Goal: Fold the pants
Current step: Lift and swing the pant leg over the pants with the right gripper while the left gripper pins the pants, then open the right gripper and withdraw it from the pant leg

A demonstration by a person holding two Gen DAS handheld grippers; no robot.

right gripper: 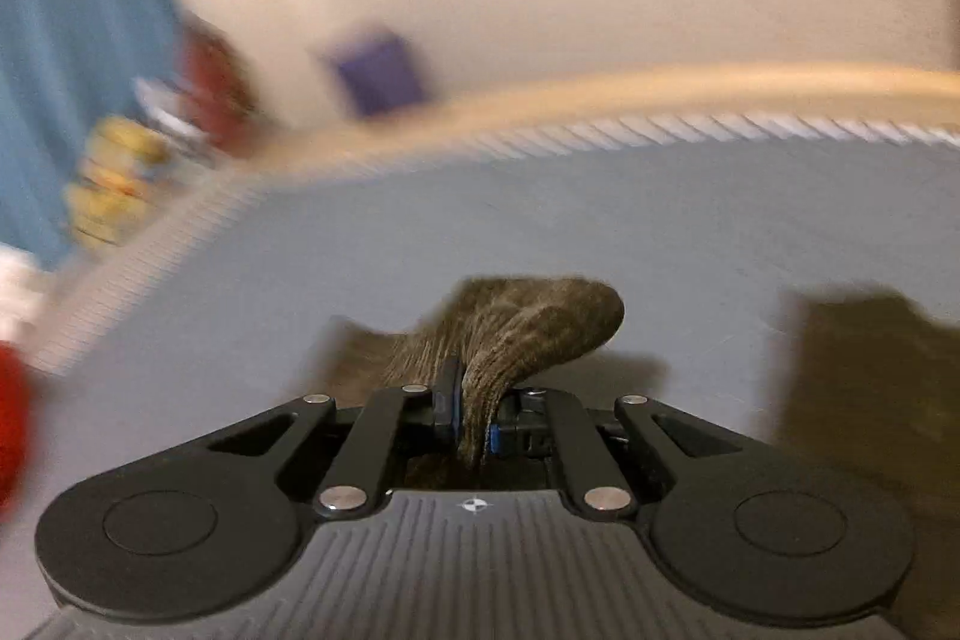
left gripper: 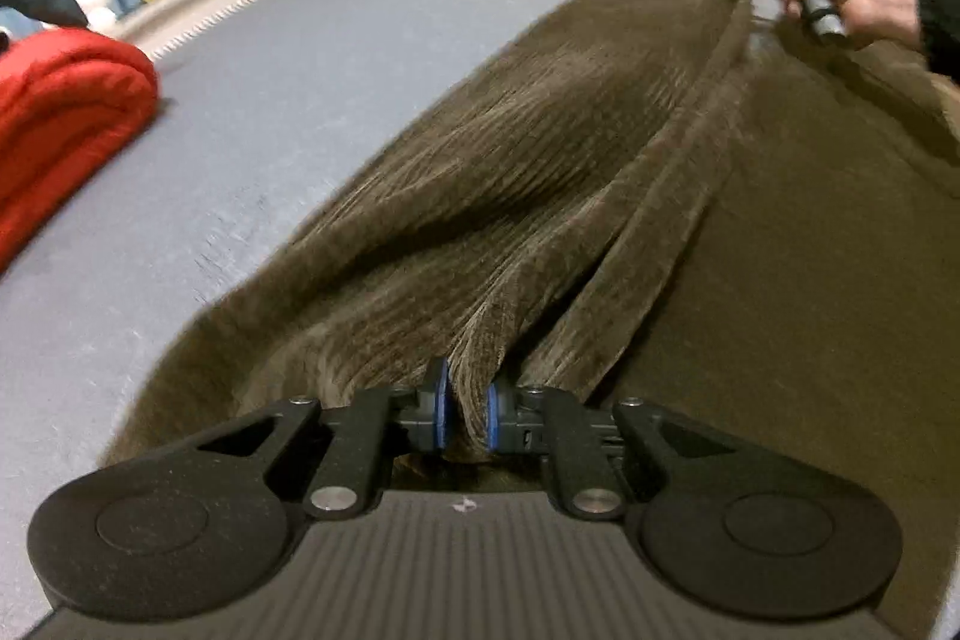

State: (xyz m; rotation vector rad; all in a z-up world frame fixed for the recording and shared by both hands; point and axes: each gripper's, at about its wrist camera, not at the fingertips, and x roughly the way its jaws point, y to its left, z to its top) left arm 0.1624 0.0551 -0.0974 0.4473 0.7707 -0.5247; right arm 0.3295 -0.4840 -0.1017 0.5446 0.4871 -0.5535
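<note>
Presently my left gripper [left gripper: 467, 409] is clenched on a bunched edge of the pants [left gripper: 540, 148], which run toward one o'clock across the grey bed [left gripper: 270, 70]. My right gripper [right gripper: 475, 415] pinches the far end, cloth spilling over its blue pads [right gripper: 493, 433]. To fold well, I judge both ends should rise together, stay taut, travel level, and land with edges matched, away from the red blanket [left gripper: 66, 100] at nine o'clock.

pants [left gripper: 540, 172] on bed [left gripper: 288, 100], blanket [left gripper: 66, 124] left
</note>
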